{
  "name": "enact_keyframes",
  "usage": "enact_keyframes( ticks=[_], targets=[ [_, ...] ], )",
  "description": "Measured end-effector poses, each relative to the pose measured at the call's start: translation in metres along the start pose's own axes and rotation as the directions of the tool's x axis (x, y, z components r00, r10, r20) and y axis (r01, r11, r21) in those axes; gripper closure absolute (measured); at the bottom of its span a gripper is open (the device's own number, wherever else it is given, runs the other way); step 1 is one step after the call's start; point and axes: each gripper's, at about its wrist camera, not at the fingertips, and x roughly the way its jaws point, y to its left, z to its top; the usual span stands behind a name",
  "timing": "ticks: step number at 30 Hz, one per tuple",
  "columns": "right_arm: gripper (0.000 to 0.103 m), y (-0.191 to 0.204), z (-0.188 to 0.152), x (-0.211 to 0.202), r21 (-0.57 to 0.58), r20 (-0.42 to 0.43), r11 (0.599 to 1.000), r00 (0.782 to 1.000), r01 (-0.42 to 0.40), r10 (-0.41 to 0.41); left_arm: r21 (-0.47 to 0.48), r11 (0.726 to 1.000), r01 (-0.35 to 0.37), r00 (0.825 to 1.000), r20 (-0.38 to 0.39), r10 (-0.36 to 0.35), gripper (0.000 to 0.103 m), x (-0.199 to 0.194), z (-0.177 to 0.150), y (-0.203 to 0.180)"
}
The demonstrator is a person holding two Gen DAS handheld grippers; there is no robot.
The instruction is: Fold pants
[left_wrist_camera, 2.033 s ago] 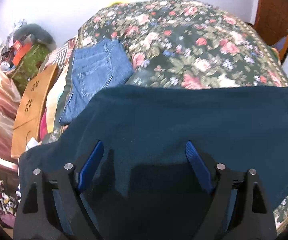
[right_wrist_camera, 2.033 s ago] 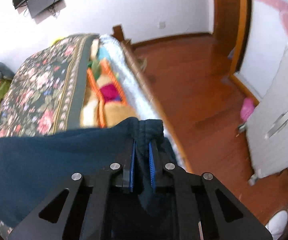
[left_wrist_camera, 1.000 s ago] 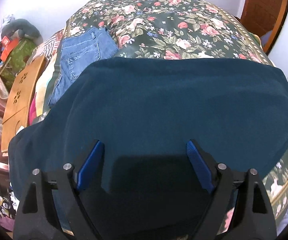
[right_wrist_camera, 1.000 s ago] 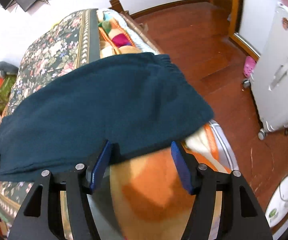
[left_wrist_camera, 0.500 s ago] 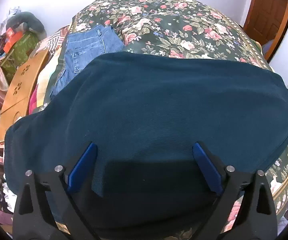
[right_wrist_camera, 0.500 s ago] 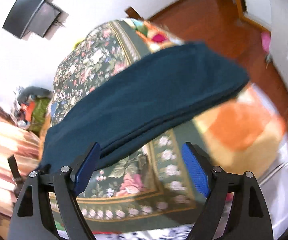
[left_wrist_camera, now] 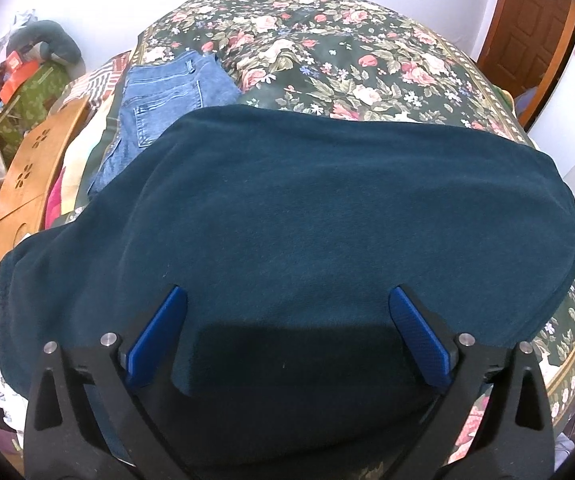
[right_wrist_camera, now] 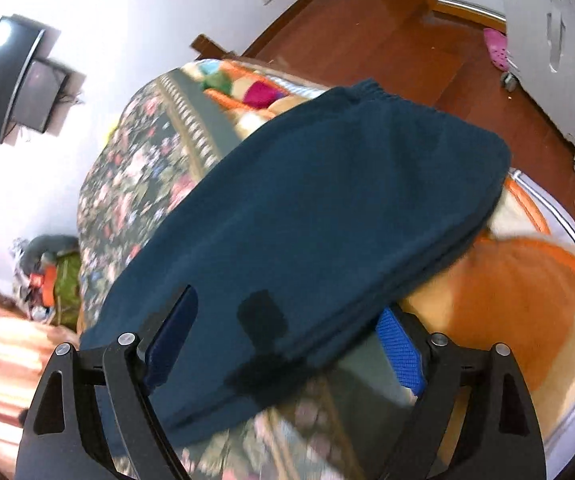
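Dark teal pants point(left_wrist_camera: 327, 208) lie folded in a flat band across the floral bedspread point(left_wrist_camera: 327, 60). My left gripper point(left_wrist_camera: 287, 294) hovers over their near edge, jaws opening wide, the blue pads clear of the cloth. In the right wrist view the pants point(right_wrist_camera: 327, 200) show their elastic waistband end at the upper right, resting partly on an orange blanket point(right_wrist_camera: 507, 300). My right gripper point(right_wrist_camera: 287, 304) stands open above the near fold, with the cloth under its fingers but not pinched.
Folded blue jeans point(left_wrist_camera: 167, 92) lie on the bed beyond the pants, at the left. A wooden folding table point(left_wrist_camera: 27, 168) leans beside the bed. A white wheeled cabinet point(right_wrist_camera: 559, 40) stands on the wooden floor at the right, and a brown door point(left_wrist_camera: 535, 20) is behind the bed.
The right gripper let go of the waistband, opened and rolled, ending over the pants' near fold. The left jaws spread wider. The pants now lie flat on the bed.
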Motion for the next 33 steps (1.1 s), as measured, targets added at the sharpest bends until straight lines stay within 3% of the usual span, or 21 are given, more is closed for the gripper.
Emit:
enact_keyframes(
  ticks=[1, 4, 6, 9, 15, 22, 28, 33],
  targets=[
    [0.022, 0.000, 0.005, 0.003, 0.002, 0.015, 1.000, 1.000, 0.018, -0.018, 0.000, 1.000, 0.001, 1.000, 0.001, -0.001, 0.000, 0.000, 0.000, 0.000],
    [0.041, -0.006, 0.014, 0.002, 0.000, 0.044, 0.998, 0.997, 0.068, -0.068, 0.002, 1.000, 0.004, 1.000, 0.002, -0.004, 0.000, 0.000, 0.000, 0.000],
    [0.060, -0.011, 0.022, 0.007, 0.017, 0.054, 0.997, 0.996, 0.076, -0.077, 0.002, 1.000, 0.006, 1.000, 0.002, -0.006, 0.000, 0.001, 0.001, 0.000],
    [0.080, -0.017, 0.031, 0.004, 0.041, 0.074, 0.996, 0.994, 0.074, -0.077, 0.002, 1.000, 0.004, 1.000, 0.003, -0.004, 0.000, 0.001, 0.001, 0.000],
    [0.090, 0.005, 0.034, -0.014, -0.045, 0.159, 0.993, 0.982, 0.106, -0.098, 0.001, 1.000, -0.006, 1.000, 0.007, 0.006, 0.000, -0.001, 0.000, 0.000],
    [0.093, 0.073, 0.034, -0.073, -0.223, 0.276, 0.973, 0.961, 0.049, 0.015, -0.025, 1.000, -0.004, 0.999, 0.045, 0.005, 0.001, -0.019, 0.002, 0.010],
    [0.093, 0.171, -0.001, -0.102, -0.478, 0.300, 0.878, 0.942, 0.010, 0.152, -0.037, 0.998, -0.054, 0.980, 0.190, 0.060, 0.001, -0.068, 0.010, 0.030],
    [0.093, 0.244, -0.061, -0.086, -0.657, 0.150, 0.747, 0.954, -0.102, 0.261, -0.072, 0.993, -0.088, 0.959, 0.262, 0.104, 0.001, -0.102, 0.004, 0.059]
  ],
)
